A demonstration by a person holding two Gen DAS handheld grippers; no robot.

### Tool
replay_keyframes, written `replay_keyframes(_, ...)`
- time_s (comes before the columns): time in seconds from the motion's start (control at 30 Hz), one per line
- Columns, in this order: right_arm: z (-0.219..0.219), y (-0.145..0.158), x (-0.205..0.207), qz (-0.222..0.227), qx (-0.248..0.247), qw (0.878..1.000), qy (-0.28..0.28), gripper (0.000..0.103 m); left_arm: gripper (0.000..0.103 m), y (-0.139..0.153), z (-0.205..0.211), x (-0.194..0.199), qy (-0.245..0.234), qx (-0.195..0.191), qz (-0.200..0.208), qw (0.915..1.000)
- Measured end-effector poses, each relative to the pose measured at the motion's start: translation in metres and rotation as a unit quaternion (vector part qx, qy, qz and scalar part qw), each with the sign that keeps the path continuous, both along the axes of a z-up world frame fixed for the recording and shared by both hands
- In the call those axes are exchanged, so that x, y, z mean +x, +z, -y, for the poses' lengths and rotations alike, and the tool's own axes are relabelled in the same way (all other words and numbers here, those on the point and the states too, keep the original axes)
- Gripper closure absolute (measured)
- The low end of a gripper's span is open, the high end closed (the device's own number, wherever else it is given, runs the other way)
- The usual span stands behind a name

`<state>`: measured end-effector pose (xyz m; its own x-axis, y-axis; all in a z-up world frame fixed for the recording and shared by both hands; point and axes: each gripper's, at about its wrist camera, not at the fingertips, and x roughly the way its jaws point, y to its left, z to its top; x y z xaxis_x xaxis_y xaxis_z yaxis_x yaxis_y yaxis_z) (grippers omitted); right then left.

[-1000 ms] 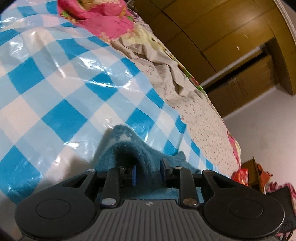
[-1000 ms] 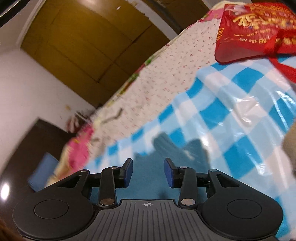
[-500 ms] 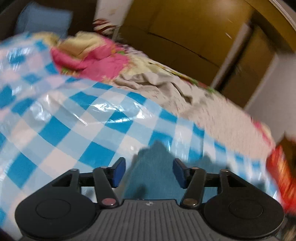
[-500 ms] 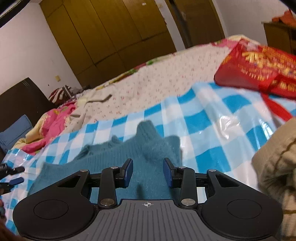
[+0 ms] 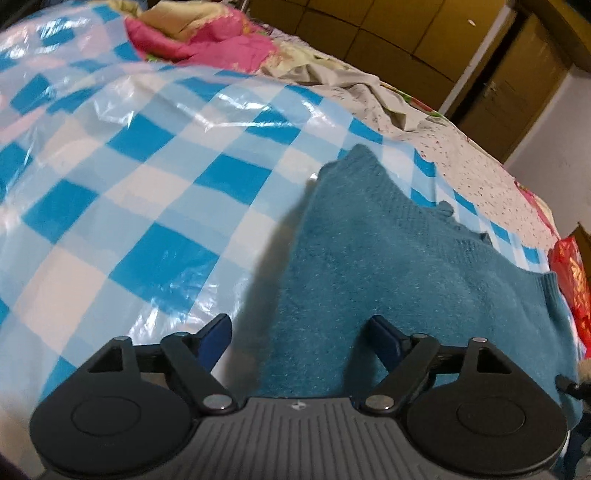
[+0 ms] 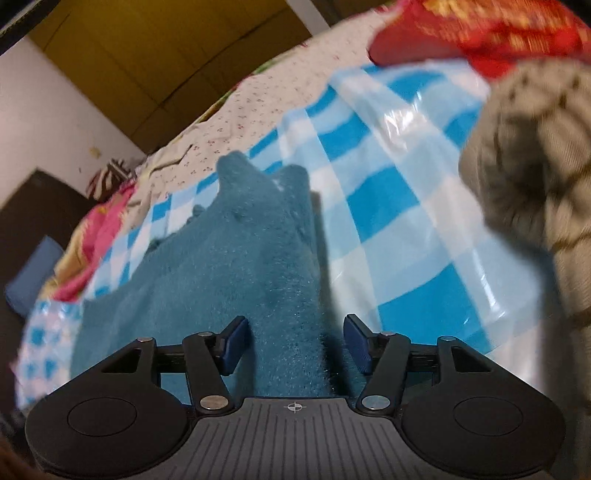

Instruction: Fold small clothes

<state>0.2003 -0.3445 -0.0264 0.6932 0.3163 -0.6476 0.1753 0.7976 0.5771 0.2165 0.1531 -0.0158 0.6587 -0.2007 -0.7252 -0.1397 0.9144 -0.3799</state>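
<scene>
Teal knit sweater (image 5: 388,280) lies flat on the blue-checked plastic sheet (image 5: 129,192). A second ago the left gripper (image 5: 301,341) pinched a raised fold; now its jaws are opening, clear of the fabric. The right gripper (image 6: 297,341) is opening too, over the sweater's opposite edge. Beyond the sweater: a beige knit garment (image 6: 535,184), a red bag (image 6: 461,29).
</scene>
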Motion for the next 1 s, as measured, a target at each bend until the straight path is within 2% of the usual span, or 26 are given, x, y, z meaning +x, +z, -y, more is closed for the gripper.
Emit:
replay_keyframes(0.1,0.002,-0.008,-0.002,-0.005,0.015,1.000,0.005,0.050,0.012,-0.004,0.008,-0.004,-0.012,0.013,-0.003,0.9998)
replay_keyframes(0.2,0.003,-0.007,-0.005,-0.011,0.021,1.000,0.014,0.060,0.021,-0.002,0.014,-0.010,-0.034,0.032,-0.012,0.9988)
replay_keyframes(0.27,0.002,-0.002,-0.009,-0.015,0.011,0.999,0.030,0.064,0.030,-0.001,0.016,-0.015,-0.047,0.032,-0.019,0.9982)
replay_keyframes(0.5,0.004,0.010,-0.040,-0.039,-0.015,0.997,0.066,0.071,0.037,0.003,0.025,-0.046,-0.087,0.047,-0.041,0.9943)
replay_keyframes(0.67,0.013,0.018,-0.071,-0.066,-0.034,0.994,0.085,0.073,0.038,0.004,0.032,-0.089,-0.112,0.040,-0.061,0.9910)
replay_keyframes(0.83,0.018,0.026,-0.096,-0.076,-0.050,0.991,0.098,0.073,0.038,0.006,0.035,-0.130,-0.114,0.027,-0.080,0.9899)
replay_keyframes(1.0,0.019,0.030,-0.103,-0.057,-0.046,0.994,0.078,0.066,0.040,0.023,0.039,-0.144,-0.102,0.057,-0.060,0.9913)
